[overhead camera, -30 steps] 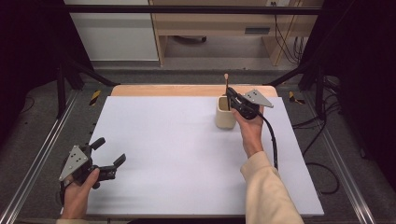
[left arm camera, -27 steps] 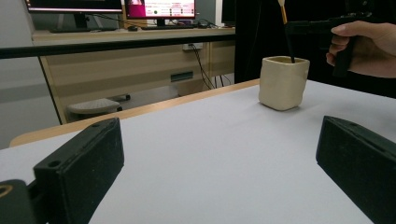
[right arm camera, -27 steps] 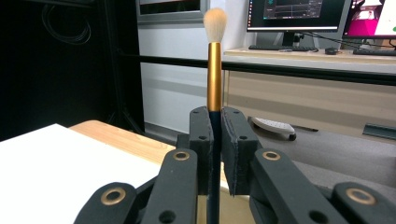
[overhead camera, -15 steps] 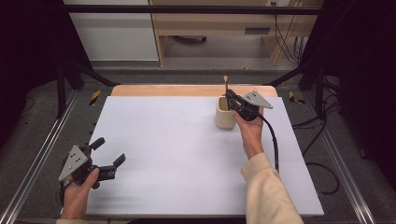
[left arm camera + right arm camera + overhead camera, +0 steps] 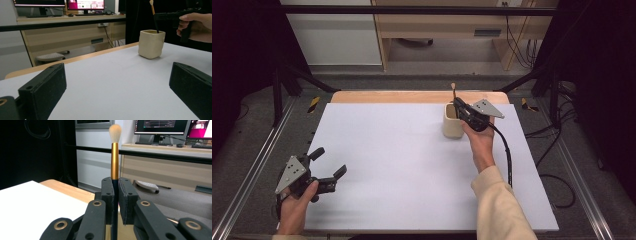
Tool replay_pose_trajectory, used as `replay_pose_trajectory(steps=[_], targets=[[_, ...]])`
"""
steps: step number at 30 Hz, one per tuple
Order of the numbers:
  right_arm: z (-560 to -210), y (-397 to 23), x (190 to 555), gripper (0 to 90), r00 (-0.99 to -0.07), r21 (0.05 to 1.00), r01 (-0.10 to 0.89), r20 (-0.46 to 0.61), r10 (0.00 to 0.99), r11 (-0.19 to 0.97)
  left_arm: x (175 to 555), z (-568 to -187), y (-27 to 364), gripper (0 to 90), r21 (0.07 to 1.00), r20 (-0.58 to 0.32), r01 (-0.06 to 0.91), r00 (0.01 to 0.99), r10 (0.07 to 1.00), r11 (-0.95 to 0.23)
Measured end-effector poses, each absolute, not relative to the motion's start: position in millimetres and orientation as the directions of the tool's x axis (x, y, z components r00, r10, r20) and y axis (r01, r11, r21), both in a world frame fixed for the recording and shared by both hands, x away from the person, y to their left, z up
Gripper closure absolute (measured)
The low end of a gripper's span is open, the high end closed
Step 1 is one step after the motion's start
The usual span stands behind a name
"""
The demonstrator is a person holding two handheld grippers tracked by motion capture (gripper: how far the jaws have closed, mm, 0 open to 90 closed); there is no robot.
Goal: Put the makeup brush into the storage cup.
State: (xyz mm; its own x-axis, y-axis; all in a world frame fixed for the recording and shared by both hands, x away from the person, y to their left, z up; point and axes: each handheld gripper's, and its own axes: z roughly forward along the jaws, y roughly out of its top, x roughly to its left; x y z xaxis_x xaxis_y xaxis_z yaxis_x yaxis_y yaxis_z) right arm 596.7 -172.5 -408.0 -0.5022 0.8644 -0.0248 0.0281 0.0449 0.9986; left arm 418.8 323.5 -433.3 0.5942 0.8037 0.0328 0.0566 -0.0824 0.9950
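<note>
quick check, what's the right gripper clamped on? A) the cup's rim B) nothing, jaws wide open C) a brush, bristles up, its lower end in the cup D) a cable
C: in the right gripper view the right gripper has its pads shut on the dark handle of the brush, pale bristles on top; in the left gripper view the handle runs down into the cream cup.
</note>
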Motion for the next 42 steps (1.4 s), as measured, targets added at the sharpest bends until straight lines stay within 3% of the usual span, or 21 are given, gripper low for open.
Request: replay_pose_trajectory(steps=[35, 38, 41, 42], targets=[[-420, -181, 586, 83.6, -0.489, 0.997, 0.055, -0.022, 0.872, 0.056, 419, -433, 323, 0.3, 0.995, 0.035, 0.056, 0.594, 0.803, -0.085], [-420, -181, 585, 73.0, -0.507, 0.995, 0.078, -0.008, 0.862, 0.055, 418, -433, 323, 0.4, 0.995, 0.038, 0.052, 0.593, 0.804, -0.086], [-417, -181, 576, 50.0, -0.512, 0.992, 0.112, 0.001, 0.859, 0.066, 418, -433, 324, 0.4, 0.995, 0.036, 0.053, 0.591, 0.806, -0.083], [-416, -181, 574, 45.9, -0.513, 0.99, 0.12, 0.003, 0.858, 0.069, 418, -433, 325, 0.4, 0.995, 0.035, 0.053, 0.59, 0.807, -0.082]])
